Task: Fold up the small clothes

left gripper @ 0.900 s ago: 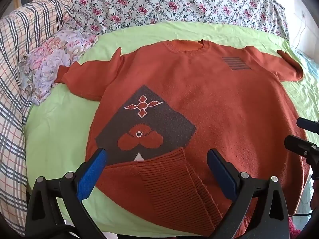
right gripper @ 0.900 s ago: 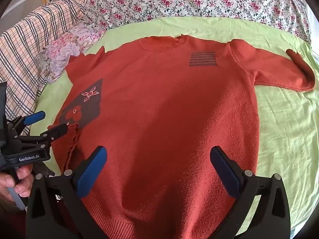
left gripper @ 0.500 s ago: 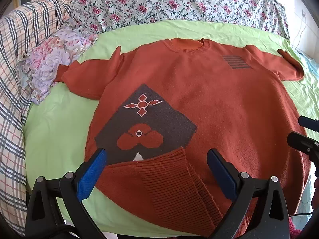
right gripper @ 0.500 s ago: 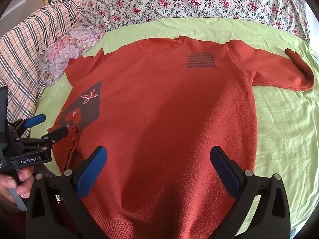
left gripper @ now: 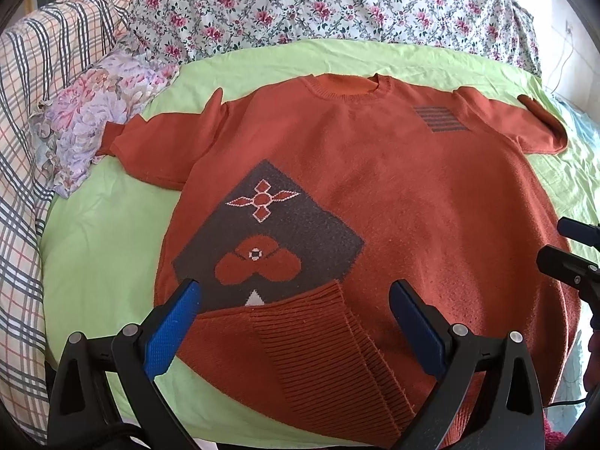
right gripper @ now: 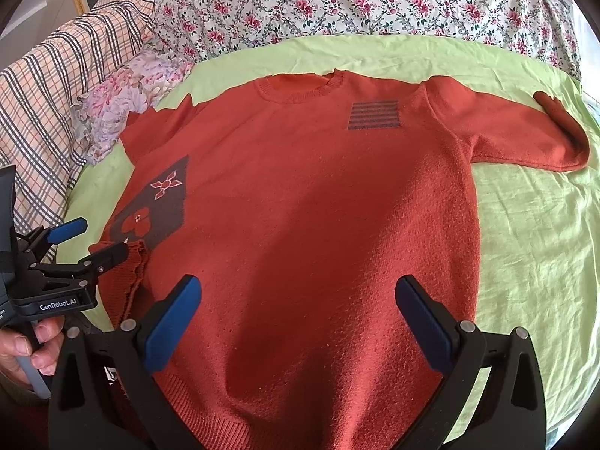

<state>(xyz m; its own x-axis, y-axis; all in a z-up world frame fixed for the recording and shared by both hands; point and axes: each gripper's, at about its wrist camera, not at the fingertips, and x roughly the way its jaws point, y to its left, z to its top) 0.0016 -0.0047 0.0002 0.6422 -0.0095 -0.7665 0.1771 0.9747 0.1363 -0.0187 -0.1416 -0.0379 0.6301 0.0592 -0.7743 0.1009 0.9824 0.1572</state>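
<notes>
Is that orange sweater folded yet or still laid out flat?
Mostly spread: the sweater lies flat, both sleeves out. Only its ribbed hem corner is flipped up.

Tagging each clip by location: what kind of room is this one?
Most likely a bedroom: an orange sweater lies spread on a bed's green sheet, with a floral quilt and a plaid blanket bunched behind it.

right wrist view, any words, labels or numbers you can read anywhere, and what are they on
"GenRobot.AI": white print on the black body of the left claw, seen at the left edge of the right wrist view.
A small white label under the right claw, near its left arm, is too hidden to read.
The sweater carries only a striped patch and flower motifs, no lettering.
Nothing readable shows in the left wrist view.
</notes>
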